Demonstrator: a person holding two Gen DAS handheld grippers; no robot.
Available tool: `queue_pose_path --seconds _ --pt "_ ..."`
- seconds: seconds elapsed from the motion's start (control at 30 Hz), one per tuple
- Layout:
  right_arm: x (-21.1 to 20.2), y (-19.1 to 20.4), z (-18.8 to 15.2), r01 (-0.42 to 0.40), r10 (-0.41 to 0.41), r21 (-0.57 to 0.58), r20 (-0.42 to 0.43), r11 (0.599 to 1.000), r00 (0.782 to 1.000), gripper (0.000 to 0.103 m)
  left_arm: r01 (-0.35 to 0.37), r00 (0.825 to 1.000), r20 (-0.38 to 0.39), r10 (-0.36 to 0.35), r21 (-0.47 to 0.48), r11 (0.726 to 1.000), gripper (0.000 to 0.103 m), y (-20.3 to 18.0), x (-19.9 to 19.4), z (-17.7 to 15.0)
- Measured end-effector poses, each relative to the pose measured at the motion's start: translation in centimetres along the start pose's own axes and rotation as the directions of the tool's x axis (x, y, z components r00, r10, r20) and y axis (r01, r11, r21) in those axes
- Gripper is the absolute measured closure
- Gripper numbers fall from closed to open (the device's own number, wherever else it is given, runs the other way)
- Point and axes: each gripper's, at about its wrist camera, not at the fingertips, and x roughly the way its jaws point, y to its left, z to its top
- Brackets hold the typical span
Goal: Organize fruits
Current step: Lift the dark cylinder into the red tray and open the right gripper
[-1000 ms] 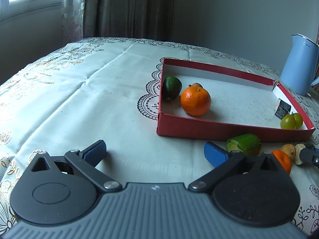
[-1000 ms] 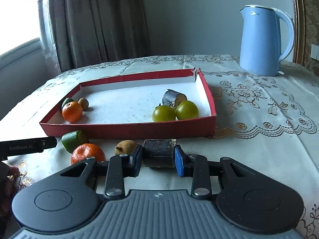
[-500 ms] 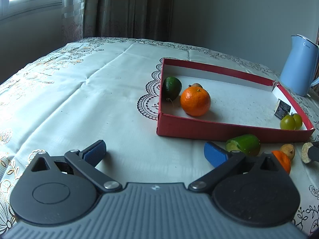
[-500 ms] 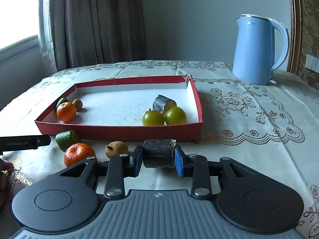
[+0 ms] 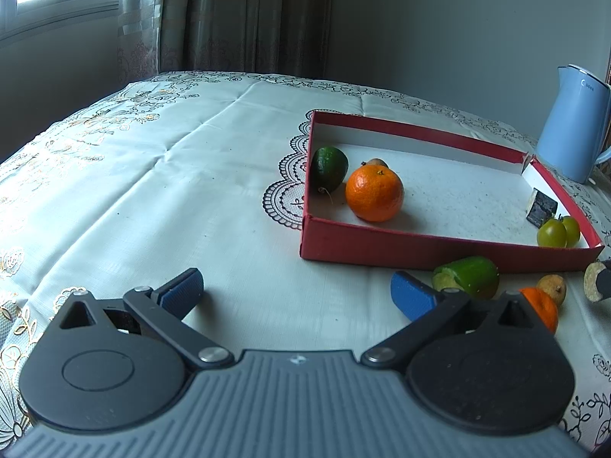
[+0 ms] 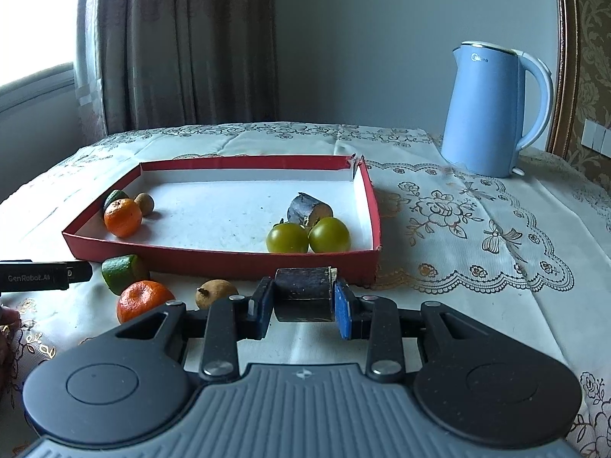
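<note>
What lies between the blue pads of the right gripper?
In the right wrist view, a dark cut stick piece lies clamped between the pads of the right gripper, in front of the red box.

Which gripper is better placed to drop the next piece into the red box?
Right. The right gripper is shut on the dark chunk, just short of the red box. The left gripper is open, empty.

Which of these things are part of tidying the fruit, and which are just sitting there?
Part of the job:
- shallow red cardboard tray
- dark cylindrical fruit chunk, held in the right gripper
- loose orange tangerine
- cut green fruit piece
- small brown round fruit
- open left gripper

Just sitting there:
- pale blue plastic electric kettle
- white embroidered tablecloth
- brown patterned curtains
</note>
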Motion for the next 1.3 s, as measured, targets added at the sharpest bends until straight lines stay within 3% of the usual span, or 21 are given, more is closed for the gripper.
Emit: queue_pose_path --seconds 0.37,0.57,0.73,1.03,1.3 --pt "-0.6 0.3 0.8 0.016 -0.015 -0.039 0.029 0.999 0.999 0.071 -0.003 1.000 -0.001 0.003 0.003 1.000 0.000 0.0 0.0 0.0" --pt "-1.1 0.8 2.9 0.007 -0.001 -0.063 0.100 0.998 0.995 0.070 -0.007 1.000 -0.003 0.007 0.008 1.000 0.000 -0.1 0.1 0.0" --pt "0.9 2.1 5.1 -0.011 0.026 -0.113 0.131 0.994 0.991 0.070 -0.006 1.000 -0.002 0.006 0.007 1.000 0.000 -0.1 0.1 0.0" --pt "5.9 4.2 6.4 -0.063 0.075 -0.179 0.060 0.982 0.995 0.070 -0.007 1.000 -0.003 0.007 0.007 1.000 0.000 -0.1 0.1 0.0" --pt "9.2 5.4 5.9 -0.068 0.065 -0.218 -0.021 0.974 0.998 0.070 -0.006 1.000 -0.003 0.006 0.007 1.000 0.000 -0.1 0.0 0.0"
